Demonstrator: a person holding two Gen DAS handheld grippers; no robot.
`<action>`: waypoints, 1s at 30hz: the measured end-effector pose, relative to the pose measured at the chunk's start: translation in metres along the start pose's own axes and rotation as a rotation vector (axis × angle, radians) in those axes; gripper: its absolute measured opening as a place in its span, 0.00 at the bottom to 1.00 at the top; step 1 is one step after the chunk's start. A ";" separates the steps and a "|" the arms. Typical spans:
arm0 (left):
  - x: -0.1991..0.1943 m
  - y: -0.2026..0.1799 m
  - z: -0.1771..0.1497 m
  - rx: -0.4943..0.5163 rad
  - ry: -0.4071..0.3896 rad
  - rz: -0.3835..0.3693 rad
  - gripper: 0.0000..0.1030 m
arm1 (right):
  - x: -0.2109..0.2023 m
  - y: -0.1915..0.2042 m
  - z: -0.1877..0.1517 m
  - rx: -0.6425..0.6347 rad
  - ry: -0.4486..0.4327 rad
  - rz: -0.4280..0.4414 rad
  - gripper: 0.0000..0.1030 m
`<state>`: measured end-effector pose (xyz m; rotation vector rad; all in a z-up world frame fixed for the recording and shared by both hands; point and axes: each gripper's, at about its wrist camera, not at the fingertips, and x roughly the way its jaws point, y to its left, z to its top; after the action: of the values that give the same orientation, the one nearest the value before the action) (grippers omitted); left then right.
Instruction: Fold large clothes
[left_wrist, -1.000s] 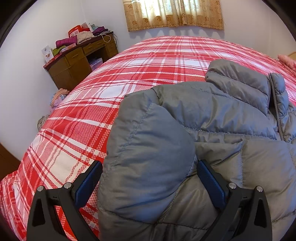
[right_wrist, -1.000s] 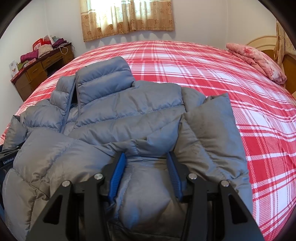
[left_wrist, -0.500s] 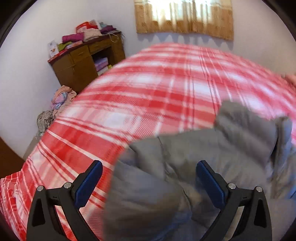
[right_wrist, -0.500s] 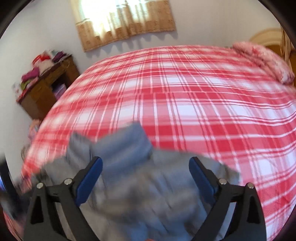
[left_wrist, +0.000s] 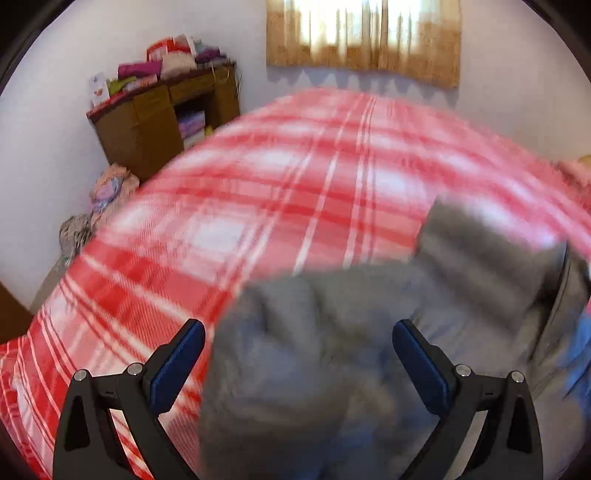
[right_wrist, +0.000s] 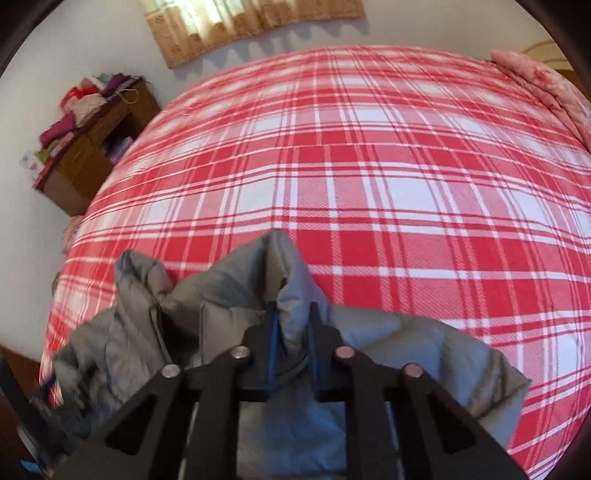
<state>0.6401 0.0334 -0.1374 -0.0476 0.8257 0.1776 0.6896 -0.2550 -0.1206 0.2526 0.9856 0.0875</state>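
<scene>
A grey puffer jacket (left_wrist: 332, 332) lies on the red plaid bed (left_wrist: 295, 206). In the left wrist view, which is blurred, my left gripper (left_wrist: 297, 343) is open, its blue pads wide apart over the jacket's folded sleeve. In the right wrist view my right gripper (right_wrist: 291, 321) is shut on a pinched ridge of the jacket (right_wrist: 284, 273), which stands up between the jaws. The rest of the jacket is bunched to the left (right_wrist: 122, 332) and right of the gripper.
A wooden desk (left_wrist: 162, 114) piled with clothes stands at the far left wall; it also shows in the right wrist view (right_wrist: 92, 155). A curtain (left_wrist: 362, 37) hangs on the far wall. A pink pillow (right_wrist: 543, 85) lies at the bed's far right.
My right gripper opened and pulled back, then closed on a fold of the jacket. My left gripper stayed open and drew back; the view has tilted up and is blurred by motion.
</scene>
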 end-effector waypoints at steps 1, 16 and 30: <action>-0.007 -0.005 0.013 0.002 -0.026 -0.013 0.99 | -0.007 -0.004 -0.006 -0.011 -0.016 0.002 0.13; 0.043 -0.084 0.028 0.260 0.106 0.149 0.99 | -0.027 -0.016 -0.038 -0.090 -0.119 0.031 0.11; -0.035 -0.040 0.048 0.092 -0.109 0.071 0.99 | -0.009 -0.045 -0.063 -0.083 -0.134 -0.010 0.11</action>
<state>0.6588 -0.0058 -0.0800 0.0776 0.7261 0.2073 0.6303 -0.2891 -0.1579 0.1746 0.8479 0.1006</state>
